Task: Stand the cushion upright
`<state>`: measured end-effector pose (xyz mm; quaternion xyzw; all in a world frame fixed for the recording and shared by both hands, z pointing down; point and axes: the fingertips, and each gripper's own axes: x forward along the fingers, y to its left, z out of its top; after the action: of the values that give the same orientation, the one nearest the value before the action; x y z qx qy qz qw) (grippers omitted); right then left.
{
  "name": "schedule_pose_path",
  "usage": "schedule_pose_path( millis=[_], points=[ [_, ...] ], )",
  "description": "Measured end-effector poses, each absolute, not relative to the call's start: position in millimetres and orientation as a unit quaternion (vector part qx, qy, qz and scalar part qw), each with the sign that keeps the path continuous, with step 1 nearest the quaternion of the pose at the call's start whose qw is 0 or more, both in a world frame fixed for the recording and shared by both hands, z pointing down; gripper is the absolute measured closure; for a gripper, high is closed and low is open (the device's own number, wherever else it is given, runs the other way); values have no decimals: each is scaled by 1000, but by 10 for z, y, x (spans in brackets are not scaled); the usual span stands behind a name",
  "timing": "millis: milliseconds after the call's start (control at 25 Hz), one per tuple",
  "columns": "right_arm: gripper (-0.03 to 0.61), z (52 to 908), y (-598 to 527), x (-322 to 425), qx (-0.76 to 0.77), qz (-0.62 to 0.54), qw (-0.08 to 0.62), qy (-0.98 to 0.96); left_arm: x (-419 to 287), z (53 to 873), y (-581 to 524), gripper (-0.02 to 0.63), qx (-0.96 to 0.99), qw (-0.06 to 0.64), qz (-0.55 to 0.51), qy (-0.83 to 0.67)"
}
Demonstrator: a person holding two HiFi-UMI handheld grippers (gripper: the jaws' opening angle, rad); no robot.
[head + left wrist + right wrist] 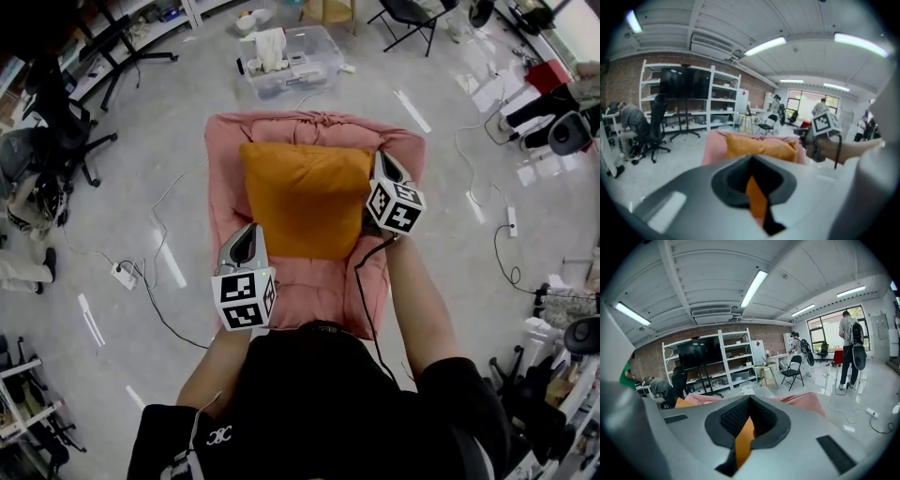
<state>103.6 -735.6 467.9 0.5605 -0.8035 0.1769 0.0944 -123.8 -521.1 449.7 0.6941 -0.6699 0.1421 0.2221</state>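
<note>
The step in hand looks like the raising itself: the orange cushion sits at the middle of the head view, on the pink armchair, with its far edge up near the chair's back and its near edge toward the person. The left hand-held gripper is at the cushion's lower left corner and the right hand-held gripper at its right edge. Each gripper's own view shows a thin fold of orange fabric caught between jaws pressed together, so both are pinching the cushion. From the left gripper view the cushion's top edge shows as a plump ridge just in front of the pink backrest, which suggests it is tilted up but probably not yet resting on its own. The next move likely calls for seating the lower edge on the chair, leaning the cushion against the backrest, and only then letting go. The cushion is soft, squarish and lightly creased, so it may slump once released.
</note>
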Motion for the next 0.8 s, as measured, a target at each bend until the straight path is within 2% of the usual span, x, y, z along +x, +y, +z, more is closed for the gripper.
schedule_pose_path(
  millis=[400,800],
  points=[
    [580,3923,-6238,756,541,82,79,-833,-866,4164,-5262,614,746,186,121,-628],
    [580,3595,-5561,768,546,115,34,-829,-584,3733,-5233,614,786,150,95,-592]
  ],
)
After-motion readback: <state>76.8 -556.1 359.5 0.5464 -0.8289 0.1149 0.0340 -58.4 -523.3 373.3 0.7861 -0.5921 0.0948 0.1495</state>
